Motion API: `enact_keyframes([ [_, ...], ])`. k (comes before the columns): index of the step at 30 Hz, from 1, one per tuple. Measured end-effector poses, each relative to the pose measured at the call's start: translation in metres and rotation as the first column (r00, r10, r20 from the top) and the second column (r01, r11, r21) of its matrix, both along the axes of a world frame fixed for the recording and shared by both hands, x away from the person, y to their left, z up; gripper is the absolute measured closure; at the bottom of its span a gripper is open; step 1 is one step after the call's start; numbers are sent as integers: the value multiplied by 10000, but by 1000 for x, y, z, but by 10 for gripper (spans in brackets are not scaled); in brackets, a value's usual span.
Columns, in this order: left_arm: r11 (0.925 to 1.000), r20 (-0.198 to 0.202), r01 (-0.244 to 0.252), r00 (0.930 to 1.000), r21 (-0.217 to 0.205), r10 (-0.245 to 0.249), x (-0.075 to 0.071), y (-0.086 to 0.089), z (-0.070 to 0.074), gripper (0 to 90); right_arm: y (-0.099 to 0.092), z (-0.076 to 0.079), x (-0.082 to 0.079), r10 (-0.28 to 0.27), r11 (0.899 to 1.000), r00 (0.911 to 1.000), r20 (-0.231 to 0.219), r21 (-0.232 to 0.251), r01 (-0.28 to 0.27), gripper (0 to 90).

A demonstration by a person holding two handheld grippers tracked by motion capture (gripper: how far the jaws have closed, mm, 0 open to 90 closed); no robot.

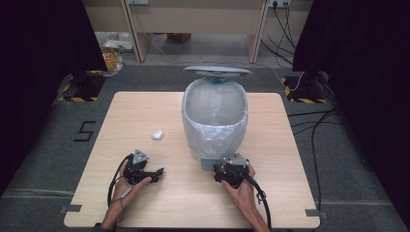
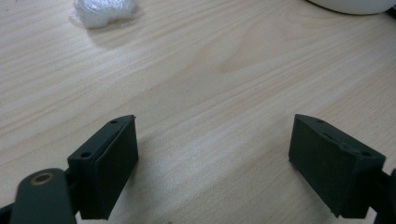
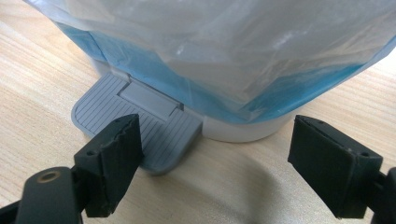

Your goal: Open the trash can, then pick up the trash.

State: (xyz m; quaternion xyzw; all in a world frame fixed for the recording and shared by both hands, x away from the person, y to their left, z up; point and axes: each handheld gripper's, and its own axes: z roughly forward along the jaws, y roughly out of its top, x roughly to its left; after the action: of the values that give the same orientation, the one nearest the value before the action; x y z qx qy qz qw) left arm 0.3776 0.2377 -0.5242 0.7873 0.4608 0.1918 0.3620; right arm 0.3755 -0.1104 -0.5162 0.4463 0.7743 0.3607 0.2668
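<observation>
Right fingers (image 3: 212, 163) apart at bin pedal (image 3: 135, 123), left fingers (image 2: 215, 168) apart, wad (image 2: 105, 11) ahead.

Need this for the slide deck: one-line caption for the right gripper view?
Open right gripper pressing one jaw on the grey pedal of a bag-lined bin.
</observation>
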Motion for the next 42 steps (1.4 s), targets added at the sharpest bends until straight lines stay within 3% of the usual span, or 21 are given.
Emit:
enact_keyframes([
  [16,9998,129,-147,9998,107,146,-1,-2,0,151,0,0,0,-56,10000,10000,-48,54,56,174],
  [26,9993,273,-274,9992,-252,281,6,4,4,155,0,0,0,-18,10000,10000,-88,76,19,174],
  [32,9955,866,-676,9935,-667,732,29,14,12,172,0,0,0,-41,10000,10000,-41,53,41,174],
  [42,9950,822,-876,9924,-479,913,66,14,12,174,-1,0,1,5,9999,9999,-106,103,-4,175],
])
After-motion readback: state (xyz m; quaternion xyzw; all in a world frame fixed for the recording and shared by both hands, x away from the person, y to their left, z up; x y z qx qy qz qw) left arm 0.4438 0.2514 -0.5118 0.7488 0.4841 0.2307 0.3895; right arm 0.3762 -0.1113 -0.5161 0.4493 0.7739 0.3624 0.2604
